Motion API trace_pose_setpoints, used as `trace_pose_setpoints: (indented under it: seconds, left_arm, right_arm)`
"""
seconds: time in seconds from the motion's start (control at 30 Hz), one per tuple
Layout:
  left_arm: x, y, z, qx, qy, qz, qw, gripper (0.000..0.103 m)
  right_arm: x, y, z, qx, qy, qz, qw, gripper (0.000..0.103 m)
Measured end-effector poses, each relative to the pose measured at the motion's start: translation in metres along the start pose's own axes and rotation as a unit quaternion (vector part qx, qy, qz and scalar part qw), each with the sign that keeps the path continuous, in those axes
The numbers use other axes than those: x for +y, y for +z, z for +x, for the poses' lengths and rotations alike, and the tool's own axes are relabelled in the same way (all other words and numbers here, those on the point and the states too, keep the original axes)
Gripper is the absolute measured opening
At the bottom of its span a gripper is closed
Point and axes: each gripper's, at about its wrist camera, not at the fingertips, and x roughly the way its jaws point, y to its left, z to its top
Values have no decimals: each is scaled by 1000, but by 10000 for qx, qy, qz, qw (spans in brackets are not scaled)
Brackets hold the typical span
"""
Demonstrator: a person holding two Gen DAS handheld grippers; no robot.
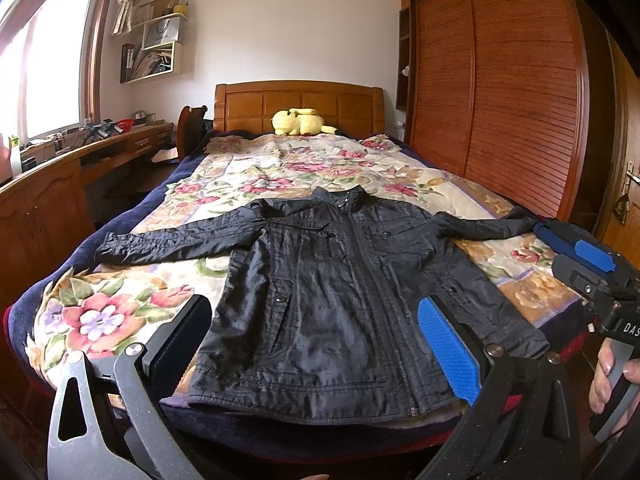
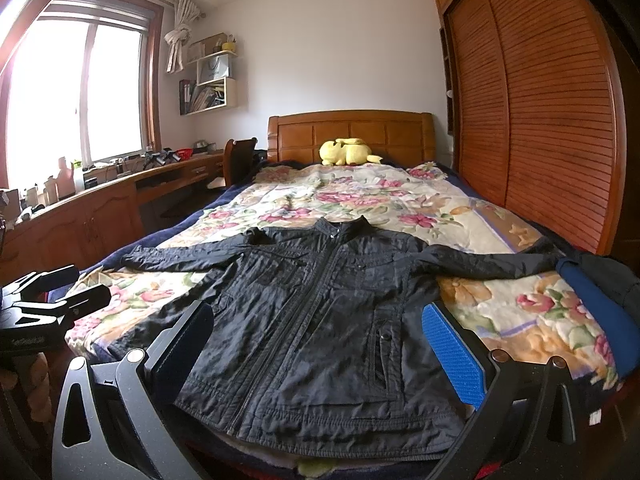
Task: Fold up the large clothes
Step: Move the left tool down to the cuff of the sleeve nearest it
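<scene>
On the flowered bedspread the black jacket lies flat, zipped and face up with both sleeves spread wide, no fold yet made, while the left gripper and right gripper hover spread and empty above its hem.

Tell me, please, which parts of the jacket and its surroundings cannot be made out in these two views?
- Jacket hem corners: both views, covered by the open left gripper and right gripper fingers.
- End of the sleeve toward the wardrobe: both views, it runs into dark and blue fabric at the bed's edge, so its cuff is unclear.
- Jacket back: face down, unseen.
- Desk items: too small, washed out by window glare.
</scene>
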Motion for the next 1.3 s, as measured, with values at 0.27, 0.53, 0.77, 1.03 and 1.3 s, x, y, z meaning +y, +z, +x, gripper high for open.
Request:
trace_pose_setpoints:
  seconds: [0.27,0.53,0.77,1.03,1.3]
  left_arm:
    - [29,-6,21,191,281,-51,9994,103]
    - [60,-13,48,339,535,-78,9980,103]
    - [91,-22,83,501,770,-63,9958,103]
    - [126,-22,121,677,921,-154,9933,103]
    - [166,-12,146,789,1072,-170,9910,103]
  right_arm:
    - [5,1,31,188,216,-133,9995,103]
    - [13,5,77,442,481,-263,9975,103]
    - [22,3,124,555,691,-440,9951,103]
    - [30,10,180,744,906,-556,9915,103]
    - [56,15,222,949,1244,-783,9846,103]
